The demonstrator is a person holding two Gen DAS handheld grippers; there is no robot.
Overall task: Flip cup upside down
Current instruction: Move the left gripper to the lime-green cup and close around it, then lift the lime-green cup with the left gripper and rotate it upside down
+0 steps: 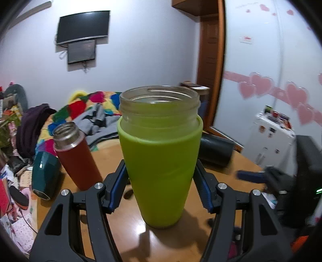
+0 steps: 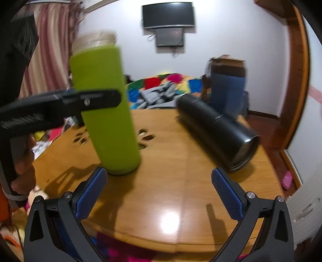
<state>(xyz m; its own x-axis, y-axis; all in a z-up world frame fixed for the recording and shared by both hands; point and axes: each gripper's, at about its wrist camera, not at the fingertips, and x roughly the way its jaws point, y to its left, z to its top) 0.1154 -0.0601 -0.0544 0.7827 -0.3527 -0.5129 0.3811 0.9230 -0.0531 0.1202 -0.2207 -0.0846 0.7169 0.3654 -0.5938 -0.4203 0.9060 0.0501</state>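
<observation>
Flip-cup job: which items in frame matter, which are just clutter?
In play:
green cup, upright, mouth up, base on the wooden table
left gripper, pads against the cup's sides
right gripper, open, holding nothing

Lying about:
red flask, upright
black cylinder, on its side
teal container, tipped over
wall TV

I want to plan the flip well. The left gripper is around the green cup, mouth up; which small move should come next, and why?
Probably lift the green cup a little off the wooden table before turning it. The left gripper has its pads on both sides of the cup, whose base seems to rest on the table. The red bottle and black flask are close, so height gives room.
</observation>
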